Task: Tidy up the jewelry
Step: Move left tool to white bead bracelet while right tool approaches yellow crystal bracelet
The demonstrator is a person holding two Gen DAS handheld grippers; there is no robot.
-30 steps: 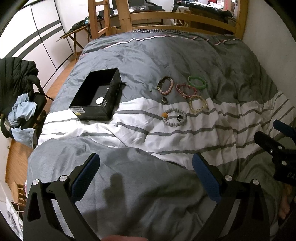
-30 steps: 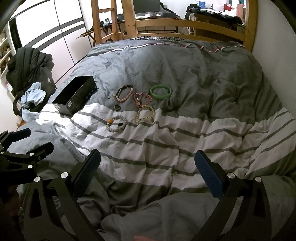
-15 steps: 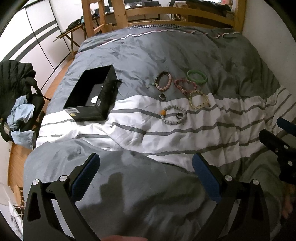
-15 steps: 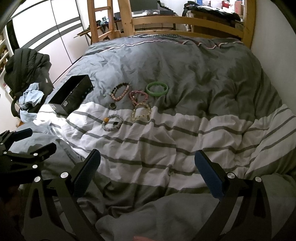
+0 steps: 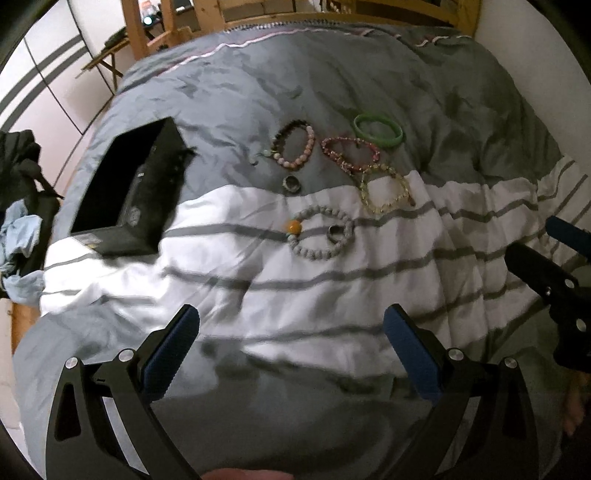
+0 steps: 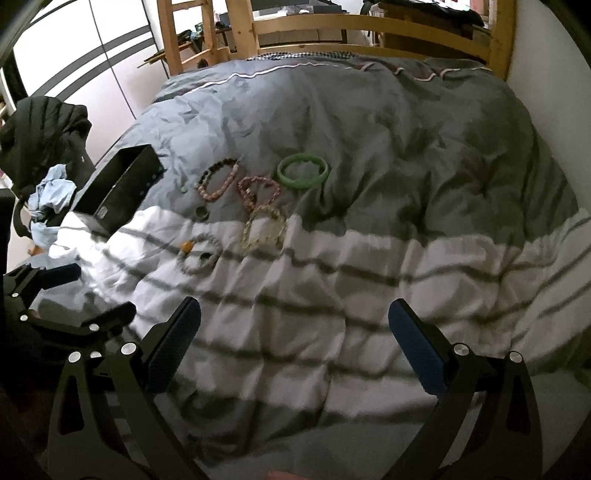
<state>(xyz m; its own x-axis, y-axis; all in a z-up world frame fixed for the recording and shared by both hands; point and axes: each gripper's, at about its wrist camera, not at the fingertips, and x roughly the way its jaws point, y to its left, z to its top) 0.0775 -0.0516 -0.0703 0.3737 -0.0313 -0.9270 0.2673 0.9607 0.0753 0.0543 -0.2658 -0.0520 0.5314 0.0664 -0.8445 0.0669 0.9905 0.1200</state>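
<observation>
Several bracelets lie on the bed: a green bangle (image 5: 378, 130) (image 6: 303, 171), a pink and dark bead bracelet (image 5: 295, 148) (image 6: 218, 183), a maroon one (image 5: 351, 154) (image 6: 258, 190), a yellow one (image 5: 385, 190) (image 6: 264, 229) and a grey bead one with an orange bead (image 5: 320, 233) (image 6: 199, 254). A ring (image 5: 291, 183) lies apart; another ring (image 5: 334, 232) lies inside the grey bracelet. An open black box (image 5: 129, 188) (image 6: 120, 190) sits to their left. My left gripper (image 5: 291, 350) and right gripper (image 6: 295, 339) are open, empty, well short of the jewelry.
The grey and white striped duvet (image 5: 332, 295) covers the bed. A wooden bed frame (image 6: 369, 26) stands at the far end. A chair with dark and blue clothes (image 6: 44, 155) stands left of the bed. A wall (image 6: 546, 74) runs along the right.
Both grippers have moved forward toward the jewelry, which now looks larger and nearer. Both stay open. Nothing on the bed has moved.
</observation>
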